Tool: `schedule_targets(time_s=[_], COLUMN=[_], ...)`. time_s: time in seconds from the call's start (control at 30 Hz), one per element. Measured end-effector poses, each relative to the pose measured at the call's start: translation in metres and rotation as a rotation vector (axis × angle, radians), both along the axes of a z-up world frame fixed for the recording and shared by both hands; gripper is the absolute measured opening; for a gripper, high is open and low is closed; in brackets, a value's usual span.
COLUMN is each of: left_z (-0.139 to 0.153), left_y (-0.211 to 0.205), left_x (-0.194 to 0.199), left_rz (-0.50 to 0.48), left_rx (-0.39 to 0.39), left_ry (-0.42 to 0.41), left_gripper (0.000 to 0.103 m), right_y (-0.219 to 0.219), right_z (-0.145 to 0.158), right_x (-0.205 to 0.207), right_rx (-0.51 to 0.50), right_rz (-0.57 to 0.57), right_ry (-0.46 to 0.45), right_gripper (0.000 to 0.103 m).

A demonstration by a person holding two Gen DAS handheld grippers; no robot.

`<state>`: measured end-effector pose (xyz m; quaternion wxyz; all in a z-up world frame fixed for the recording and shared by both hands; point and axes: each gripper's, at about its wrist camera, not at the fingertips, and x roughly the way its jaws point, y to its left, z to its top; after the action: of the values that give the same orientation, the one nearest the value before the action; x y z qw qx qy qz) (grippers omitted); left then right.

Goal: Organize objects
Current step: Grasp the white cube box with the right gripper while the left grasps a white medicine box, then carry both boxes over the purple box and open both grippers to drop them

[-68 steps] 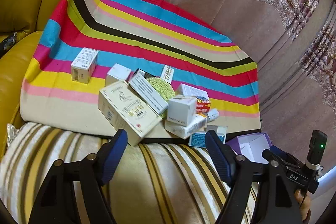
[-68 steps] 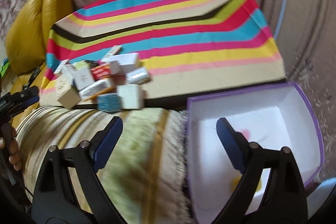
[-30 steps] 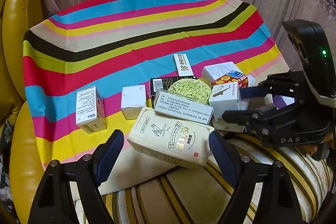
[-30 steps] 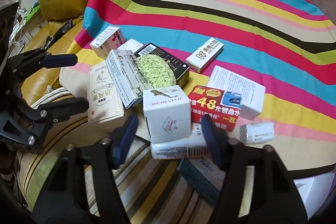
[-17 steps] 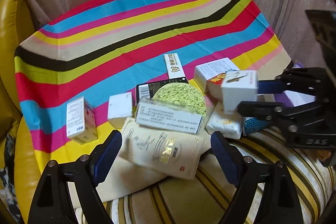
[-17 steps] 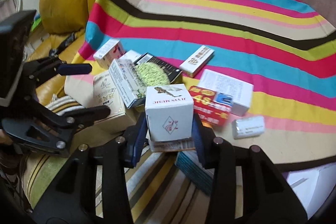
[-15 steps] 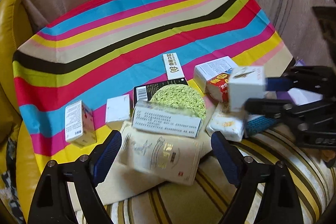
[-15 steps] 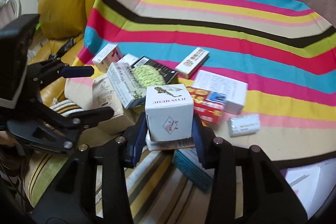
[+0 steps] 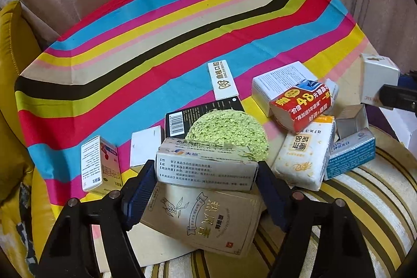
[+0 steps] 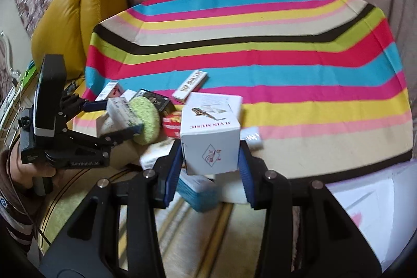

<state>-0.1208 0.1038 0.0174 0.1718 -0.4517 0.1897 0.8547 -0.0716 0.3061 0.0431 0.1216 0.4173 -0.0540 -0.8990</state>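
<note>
**Two boxes in the jaws, one grip not yet firm**

Your right gripper (image 10: 211, 171) is clenched on the white cube box (image 10: 210, 132), pads flat on its two side walls, and the box is lifted clear of the pile near the front edge of the striped cloth (image 10: 286, 64). It sits upright with its printed top face tilted toward the camera. Being close to a cube, it has no real long axis. The grip is low on the box, so a quick swing could tip it forward out of the pads.

Your left gripper (image 9: 203, 181) is closing on the long white box (image 9: 206, 166), which lies between the pads. Whether they press on it yet, I cannot tell. That box lies flat on top of the tan box (image 9: 206, 220), against the green sponge (image 9: 229, 137). Its long axis runs side to side, straight from pad to pad, with the text face toward you.

That is the risk: you are gripping it by its short end flaps, which may cave in and let the box sag or twist. Lifting could also drag the sponge, or nudge the tan box, which overhangs the cloth's front edge onto the cushion (image 9: 365, 199).
</note>
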Motion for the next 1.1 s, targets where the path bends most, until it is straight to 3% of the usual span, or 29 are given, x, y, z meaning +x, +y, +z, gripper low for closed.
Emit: schedule_targets(time_s=[0.17, 0.37, 0.6, 0.83, 1.1], left_z=[0.007, 0.029, 0.047, 0.053, 0.045], left_y=[-0.001, 0.004, 0.033, 0.083, 0.138], left_x=[0.002, 0.018, 0.038, 0.058, 0.083], left_rz=[0.018, 0.043, 0.007, -0.080, -0.179], left_rx=[0.013, 0.118, 0.221, 0.286, 0.299], left_ry=[0.031, 0.072, 0.086, 0.044, -0.013], left_gripper=[0.076, 0.076, 0.076, 0.076, 0.076], right_y=[0.018, 0.037, 0.063, 0.103, 0.141], right_z=[-0.003, -0.004, -0.001, -0.001, -0.009], right_x=[0.007, 0.017, 0.033, 0.055, 0.079], right_rx=[-0.017, -0.014, -0.003, 0.010, 0.043], right_rz=[-0.033, -0.078, -0.136, -0.226, -0.326], right_ry=[-0.015, -0.023, -0.022, -0.036, -0.060], right_gripper=[0.046, 0.046, 0.046, 0.046, 0.046])
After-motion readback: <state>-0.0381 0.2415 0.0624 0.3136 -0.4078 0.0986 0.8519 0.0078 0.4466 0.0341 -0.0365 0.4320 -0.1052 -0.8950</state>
